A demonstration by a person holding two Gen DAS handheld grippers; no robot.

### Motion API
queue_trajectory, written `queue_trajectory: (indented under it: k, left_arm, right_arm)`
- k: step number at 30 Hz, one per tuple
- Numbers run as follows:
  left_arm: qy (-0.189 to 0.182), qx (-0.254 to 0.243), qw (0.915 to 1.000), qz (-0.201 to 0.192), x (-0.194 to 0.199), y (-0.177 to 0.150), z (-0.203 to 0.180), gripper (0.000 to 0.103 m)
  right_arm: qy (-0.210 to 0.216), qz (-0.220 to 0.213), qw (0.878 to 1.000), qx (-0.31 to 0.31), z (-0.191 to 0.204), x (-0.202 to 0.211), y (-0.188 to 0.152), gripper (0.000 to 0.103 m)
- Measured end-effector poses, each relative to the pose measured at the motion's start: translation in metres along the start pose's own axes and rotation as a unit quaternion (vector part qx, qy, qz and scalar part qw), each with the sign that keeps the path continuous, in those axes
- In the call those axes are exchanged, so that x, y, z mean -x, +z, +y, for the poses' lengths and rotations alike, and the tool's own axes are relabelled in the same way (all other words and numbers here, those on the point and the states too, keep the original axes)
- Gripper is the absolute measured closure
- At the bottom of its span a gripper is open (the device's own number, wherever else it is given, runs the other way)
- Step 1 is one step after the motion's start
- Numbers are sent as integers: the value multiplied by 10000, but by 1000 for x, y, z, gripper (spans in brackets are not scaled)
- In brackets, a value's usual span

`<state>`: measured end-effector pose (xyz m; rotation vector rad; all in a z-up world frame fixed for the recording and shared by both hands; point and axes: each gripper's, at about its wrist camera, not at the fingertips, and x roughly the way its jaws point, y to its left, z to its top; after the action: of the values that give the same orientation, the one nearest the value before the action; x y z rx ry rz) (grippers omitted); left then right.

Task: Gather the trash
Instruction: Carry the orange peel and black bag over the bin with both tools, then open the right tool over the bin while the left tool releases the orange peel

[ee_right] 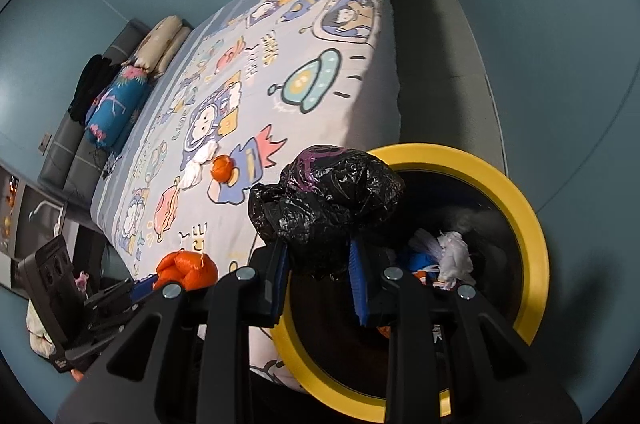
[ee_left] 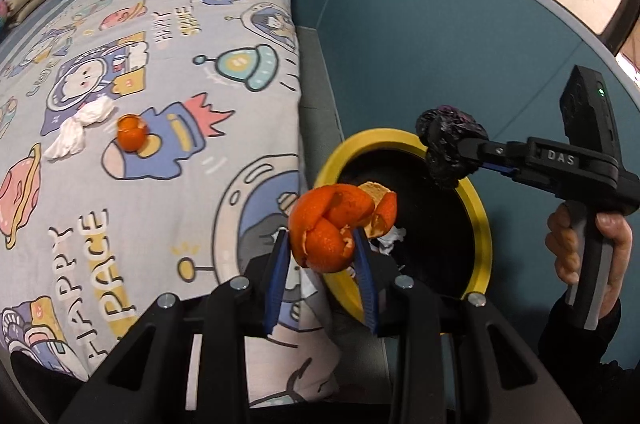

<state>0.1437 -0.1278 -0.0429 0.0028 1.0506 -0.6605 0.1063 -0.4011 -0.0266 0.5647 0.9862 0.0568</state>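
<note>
Left gripper [ee_left: 320, 248] clamps orange peel [ee_left: 326, 230], right gripper [ee_right: 318, 256] clamps black bag wad [ee_right: 324, 196], both at yellow-rimmed bin [ee_right: 532, 236]. Beyond them on the bed: tissue [ee_left: 80, 130], peel cup [ee_left: 132, 134] left.

Bed sheet [ee_right: 320, 36] is covered in cartoon astronauts and UFOs (says "HAPPY SPACE"), with folded pillows [ee_right: 164, 42] and a blue floral bundle [ee_right: 116, 108] by the headboard [ee_right: 76, 140], teal walls [ee_left: 400, 4] all around.

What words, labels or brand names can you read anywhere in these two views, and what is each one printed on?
"DAS": black body of the right tongs.
"HAPPY SPACE": cartoon-printed grey bedsheet, large lettering near its front edge.
"HAPPY SPACE": same bedsheet, smaller print further back.
Small print near the sheet's front edge in the right wrist view: cut off, unreadable.
</note>
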Motion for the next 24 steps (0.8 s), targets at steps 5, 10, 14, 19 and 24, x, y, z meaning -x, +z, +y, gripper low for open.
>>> queue_trajectory:
  k: [5, 10, 14, 19, 24]
  left_arm:
    - [-82, -209, 9997, 124, -12, 0, -18, 73]
    - [-153, -345, 9989, 282, -27, -2, -33, 73]
    - [-192, -429, 9980, 429, -38, -5, -42, 73]
    - [-240, -496, 9969, 567, -51, -5, -51, 73]
    - [-419, -565, 9958, 584, -55, -7, -57, 73]
  right_arm:
    - [-12, 23, 9999, -107, -11, -6, 0, 78]
    - [-22, 72, 9997, -228, -22, -12, -1, 78]
    - [-60, 110, 9995, -294, -30, -17, -1, 78]
    - [-78, 155, 9992, -359, -38, -21, -1, 78]
    - [-32, 190, 9988, -451, -44, -24, 0, 76]
